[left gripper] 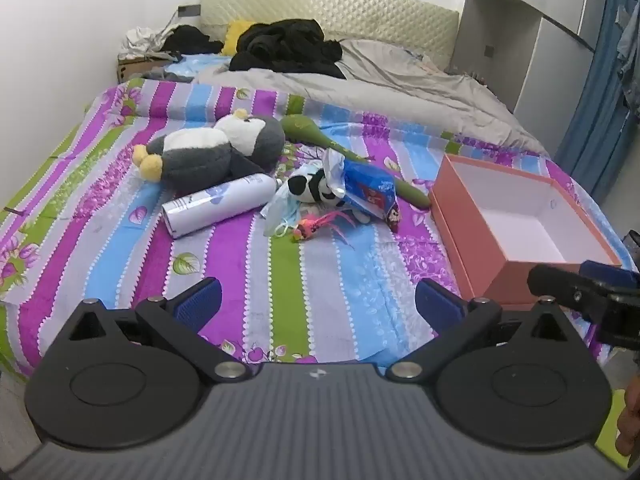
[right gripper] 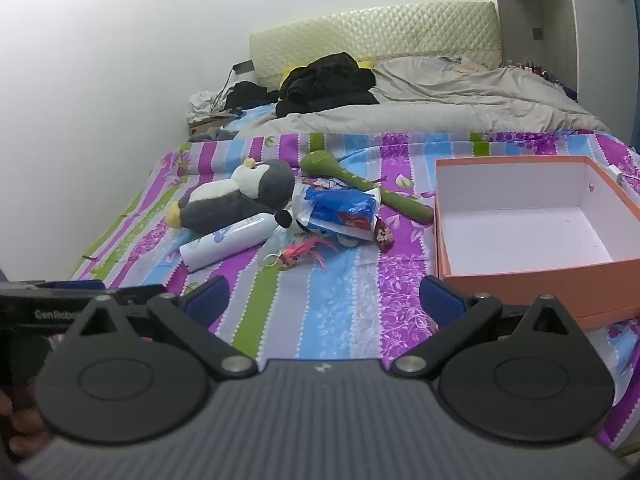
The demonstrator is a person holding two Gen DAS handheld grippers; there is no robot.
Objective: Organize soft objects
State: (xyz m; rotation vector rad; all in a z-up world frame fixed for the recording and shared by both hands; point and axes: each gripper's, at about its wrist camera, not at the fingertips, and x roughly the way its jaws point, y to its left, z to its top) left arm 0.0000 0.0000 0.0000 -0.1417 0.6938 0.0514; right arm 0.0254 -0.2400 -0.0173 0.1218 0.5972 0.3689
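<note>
The penguin toy (left gripper: 208,150) lies flat on the striped bed sheet (left gripper: 280,280), long way across, head toward 2 o'clock and yellow feet toward 8 o'clock. A white bottle (left gripper: 218,205) lies just beside it. A small cow toy (left gripper: 310,187), a blue bag (left gripper: 366,190) and a green stick (left gripper: 352,156) sit in a pile. The orange box (left gripper: 472,232) at 3 o'clock is open. The left gripper (left gripper: 318,304) and right gripper (right gripper: 324,300) hang over the sheet, fingers wide apart, holding nothing.
</note>
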